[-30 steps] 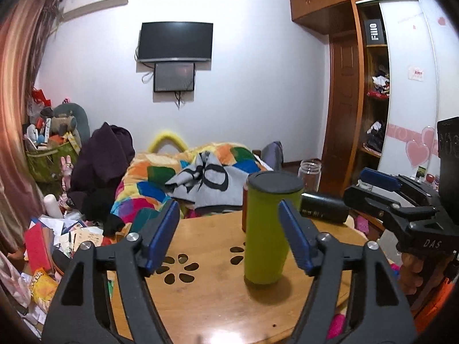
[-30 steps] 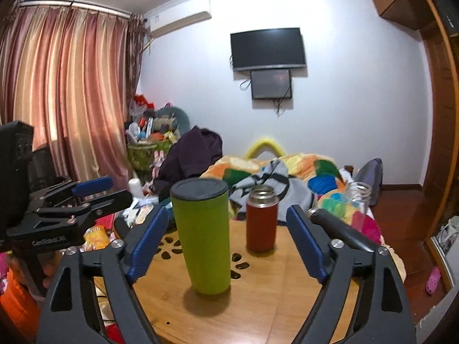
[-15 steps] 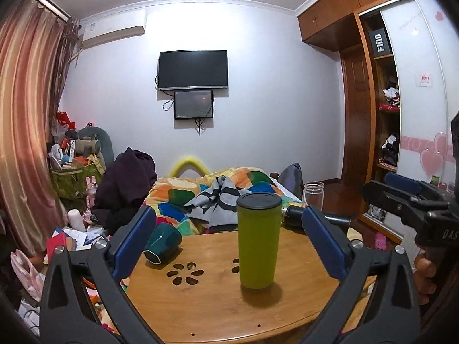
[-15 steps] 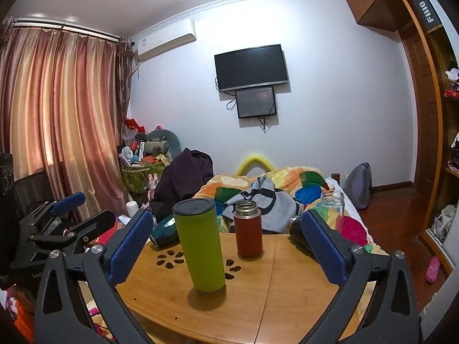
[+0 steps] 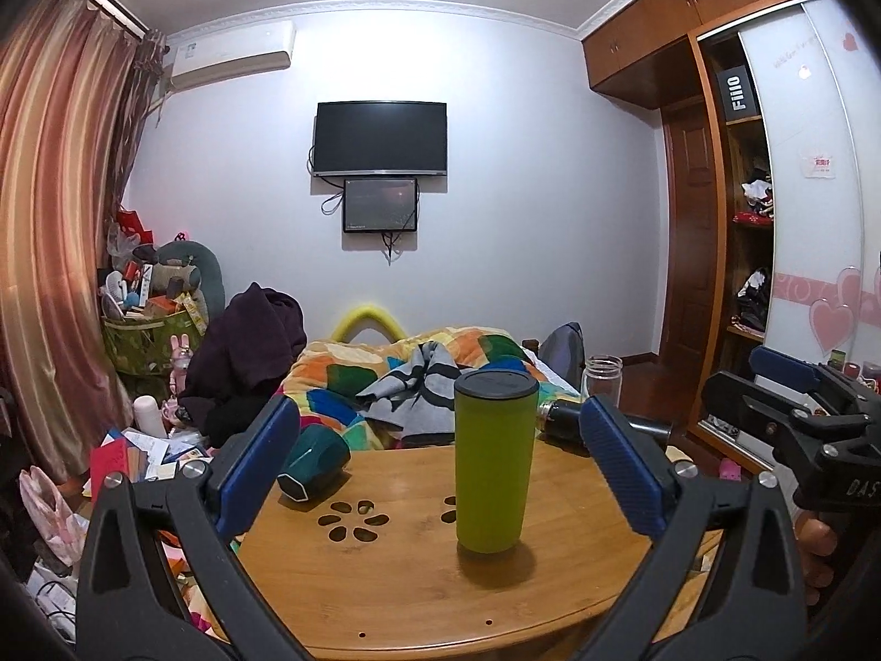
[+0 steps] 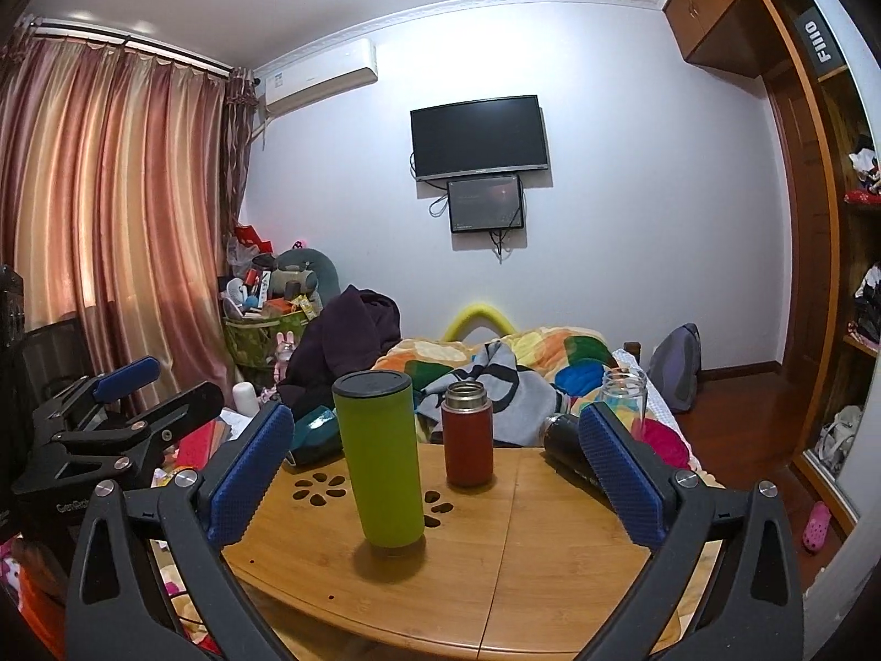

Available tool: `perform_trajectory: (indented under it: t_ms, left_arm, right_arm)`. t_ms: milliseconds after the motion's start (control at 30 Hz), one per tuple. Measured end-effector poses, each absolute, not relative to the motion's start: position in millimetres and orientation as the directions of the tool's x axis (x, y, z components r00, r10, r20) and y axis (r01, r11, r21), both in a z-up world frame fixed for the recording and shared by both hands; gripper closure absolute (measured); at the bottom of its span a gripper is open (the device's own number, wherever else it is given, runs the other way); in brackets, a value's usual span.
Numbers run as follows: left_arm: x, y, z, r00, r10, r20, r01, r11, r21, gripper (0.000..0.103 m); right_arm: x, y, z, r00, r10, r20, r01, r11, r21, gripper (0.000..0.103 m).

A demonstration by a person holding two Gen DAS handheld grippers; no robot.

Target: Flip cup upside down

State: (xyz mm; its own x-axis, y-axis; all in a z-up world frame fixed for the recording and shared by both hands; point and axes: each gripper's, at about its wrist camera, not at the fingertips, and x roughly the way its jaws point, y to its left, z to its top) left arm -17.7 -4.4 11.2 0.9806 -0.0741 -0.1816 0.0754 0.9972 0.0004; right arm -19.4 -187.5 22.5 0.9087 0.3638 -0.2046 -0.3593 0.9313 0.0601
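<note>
Viewing from the left wrist: the left gripper [image 5: 438, 460] is hanging before the table [image 5: 418, 595] with jaws spread wide, gripping nothing. The cup [image 5: 494, 460], green with a dark cap on its upper end, is standing upright near the table's middle, framed between the blue pads [image 5: 259, 465] but beyond them, not touched. A teal mug [image 5: 314, 460] is lying on its side at the table's far left; a dark flask [image 5: 567, 421] is lying at far right, with a glass jar [image 5: 603, 380] behind it. The right gripper [image 5: 793, 418] is showing at the right edge.

Viewing from the right wrist: the right gripper [image 6: 435, 473] is likewise sitting wide apart and empty. The cup [image 6: 380, 457] is standing left of centre, a red thermos [image 6: 468, 435] just behind and to its right, apart from it. The left gripper [image 6: 115, 418] is showing at left.

Judgement: whether the cup is resting on its base or its mouth is not clear, so the step is either approach or finish. If the flip is pending, the next move is calling for one gripper closing on the mid-body, lifting clear, rotating half a turn, and avoiding the thermos.
</note>
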Motion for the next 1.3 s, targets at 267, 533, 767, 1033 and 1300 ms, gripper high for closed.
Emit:
perform_trajectory:
  t_ms: [267,533,767,1033,1300]
  left_arm:
    - [-19.1,-4.1,9.3,0.981,-0.068,-0.182,0.070,0.998,-0.001,0.000]
    - [-19.7,-4.0,9.7,0.980,-0.069,-0.185,0.070,0.998,-0.001,0.000]
    - [-19.3,-3.4,9.8,0.980,-0.070,-0.186,0.071,0.997,-0.002,0.000]
    - [-19.0,-3.1,9.4,0.980,-0.069,-0.185,0.070,0.998,-0.002,0.000]
    - [-18.6,-2.9,9.9,0.981,-0.068,-0.183,0.068,0.998,-0.005,0.000]
  right_arm:
    - [-17.9,-188.6,21.2,0.907,0.365,-0.212,-0.358,0.931,0.070,0.000]
    - [-17.9,-188.7,19.6,0.905,0.368,-0.211,-0.361,0.930,0.071,0.000]
    - [-17.9,-188.2,19.2,0.906,0.367,-0.212,-0.360,0.930,0.071,0.000]
    - [-17.4,-188.2,19.1,0.905,0.368,-0.213,-0.359,0.930,0.079,0.000]
    - [-17.2,-188.5,19.2,0.905,0.369,-0.212,-0.360,0.930,0.079,0.000]
